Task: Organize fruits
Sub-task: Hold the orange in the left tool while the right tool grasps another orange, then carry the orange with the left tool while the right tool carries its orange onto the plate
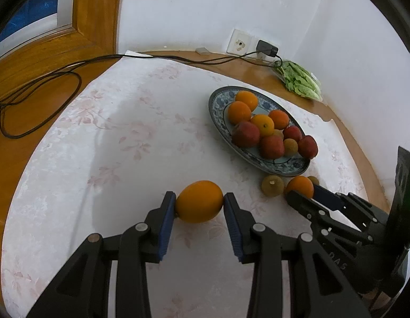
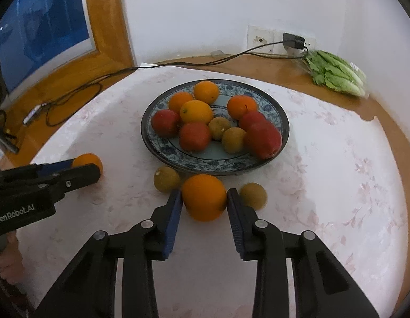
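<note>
Two oranges gripped on the floral cloth, both short of the plate.

Left gripper point(image 1: 199, 201) clamped on an orange point(image 1: 199, 202), well left of the blue patterned plate point(image 2: 283, 126). Right gripper point(image 2: 205, 197) pinching a second orange point(image 2: 204, 197) just near of the plate's rim, flanked by two small brownish-green fruits point(image 2: 166, 179). Piled on the plate: oranges, red fruits, small brownish ones. Far right: bagged lettuce point(image 2: 337, 73).
</note>
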`<state>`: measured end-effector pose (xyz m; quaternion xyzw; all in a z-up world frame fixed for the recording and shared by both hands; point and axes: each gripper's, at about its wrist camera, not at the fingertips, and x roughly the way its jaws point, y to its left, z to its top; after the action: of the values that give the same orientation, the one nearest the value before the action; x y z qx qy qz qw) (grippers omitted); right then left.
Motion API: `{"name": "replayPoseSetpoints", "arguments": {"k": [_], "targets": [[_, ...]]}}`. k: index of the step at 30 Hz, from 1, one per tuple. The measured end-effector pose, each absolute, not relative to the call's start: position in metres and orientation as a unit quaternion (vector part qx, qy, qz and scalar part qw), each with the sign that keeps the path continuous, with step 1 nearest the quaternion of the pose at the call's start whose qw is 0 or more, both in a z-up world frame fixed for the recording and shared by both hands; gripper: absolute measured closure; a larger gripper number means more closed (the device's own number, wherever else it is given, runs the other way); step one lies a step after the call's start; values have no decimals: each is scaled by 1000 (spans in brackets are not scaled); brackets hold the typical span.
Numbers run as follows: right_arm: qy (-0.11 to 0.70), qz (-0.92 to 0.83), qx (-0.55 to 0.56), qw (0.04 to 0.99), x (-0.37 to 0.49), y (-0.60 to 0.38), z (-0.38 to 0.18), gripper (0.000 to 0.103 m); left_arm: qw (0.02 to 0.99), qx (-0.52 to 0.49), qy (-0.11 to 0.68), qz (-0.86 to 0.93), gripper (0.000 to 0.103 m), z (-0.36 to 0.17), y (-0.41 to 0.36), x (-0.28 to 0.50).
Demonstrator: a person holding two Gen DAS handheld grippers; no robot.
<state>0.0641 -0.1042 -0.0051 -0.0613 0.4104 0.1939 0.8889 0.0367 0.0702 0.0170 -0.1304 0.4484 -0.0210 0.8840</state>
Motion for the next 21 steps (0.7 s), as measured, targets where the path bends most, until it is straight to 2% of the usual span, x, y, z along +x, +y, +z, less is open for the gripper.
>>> {"name": "replayPoseSetpoints", "arguments": {"k": [21], "targets": [[388, 207, -33, 897, 64, -118, 20, 68, 896, -106, 426, -63, 64, 46, 40, 56]]}}
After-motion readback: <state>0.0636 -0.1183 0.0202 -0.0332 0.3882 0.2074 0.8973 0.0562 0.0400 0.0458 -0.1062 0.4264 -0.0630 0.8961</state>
